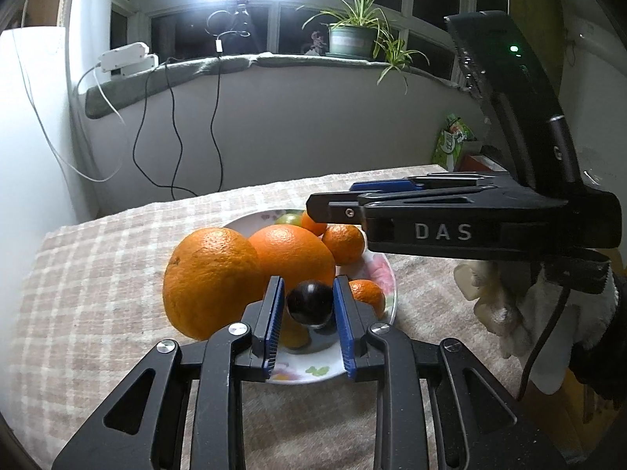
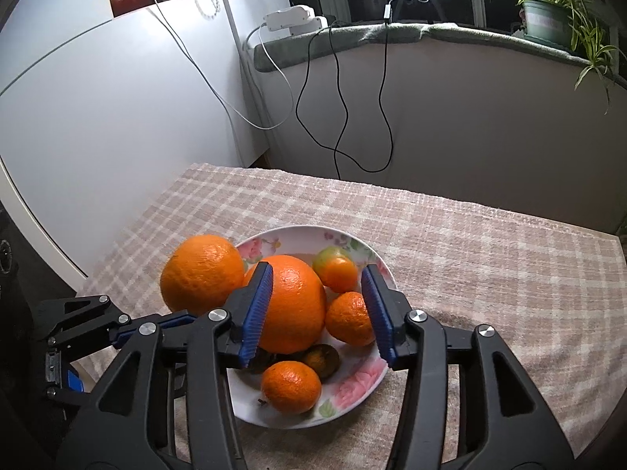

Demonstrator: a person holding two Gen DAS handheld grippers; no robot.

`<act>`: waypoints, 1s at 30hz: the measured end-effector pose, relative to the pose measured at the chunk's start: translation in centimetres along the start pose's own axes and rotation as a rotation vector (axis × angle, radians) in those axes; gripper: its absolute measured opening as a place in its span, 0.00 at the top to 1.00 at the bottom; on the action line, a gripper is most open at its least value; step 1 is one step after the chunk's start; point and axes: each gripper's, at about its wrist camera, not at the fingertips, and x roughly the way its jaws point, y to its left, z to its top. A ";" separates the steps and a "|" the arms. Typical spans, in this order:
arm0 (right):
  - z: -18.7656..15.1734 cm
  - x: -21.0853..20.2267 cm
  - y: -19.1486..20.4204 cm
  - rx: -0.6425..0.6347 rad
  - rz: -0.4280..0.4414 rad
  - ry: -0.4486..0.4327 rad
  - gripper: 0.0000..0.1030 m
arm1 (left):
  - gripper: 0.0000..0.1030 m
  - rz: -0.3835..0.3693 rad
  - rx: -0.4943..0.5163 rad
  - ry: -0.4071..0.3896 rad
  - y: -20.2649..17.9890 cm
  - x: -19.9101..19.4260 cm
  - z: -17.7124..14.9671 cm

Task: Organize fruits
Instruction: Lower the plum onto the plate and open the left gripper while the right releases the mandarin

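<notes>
A floral plate (image 1: 386,274) (image 2: 352,387) on the checked tablecloth holds two big oranges (image 1: 211,282) (image 2: 294,305), several small mandarins (image 1: 344,243) (image 2: 290,387) and a greenish fruit (image 2: 329,254). My left gripper (image 1: 307,305) is shut on a small dark round fruit (image 1: 309,300) just above the plate's near side. My right gripper (image 2: 317,309) is open and empty above the plate, its fingers straddling the big orange and a mandarin (image 2: 348,317); it also shows in the left wrist view (image 1: 333,205).
The table (image 2: 490,258) carries a checked cloth. A white cabinet (image 2: 98,117) stands at the left. Cables (image 2: 341,109) hang from the windowsill, where a potted plant (image 1: 352,35) stands. A green packet (image 1: 450,141) lies at the far right.
</notes>
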 end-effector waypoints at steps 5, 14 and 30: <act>-0.2 -1.4 0.1 0.008 -0.012 -0.023 0.44 | 0.70 0.006 -0.007 -0.015 0.1 -0.8 0.0; -1.3 -4.0 0.2 0.035 -0.025 -0.059 0.40 | 0.65 0.019 -0.035 -0.042 0.8 -2.3 -0.3; -4.3 -8.0 1.2 0.031 -0.074 -0.105 0.27 | 0.42 0.071 -0.149 -0.088 4.7 -7.2 -2.1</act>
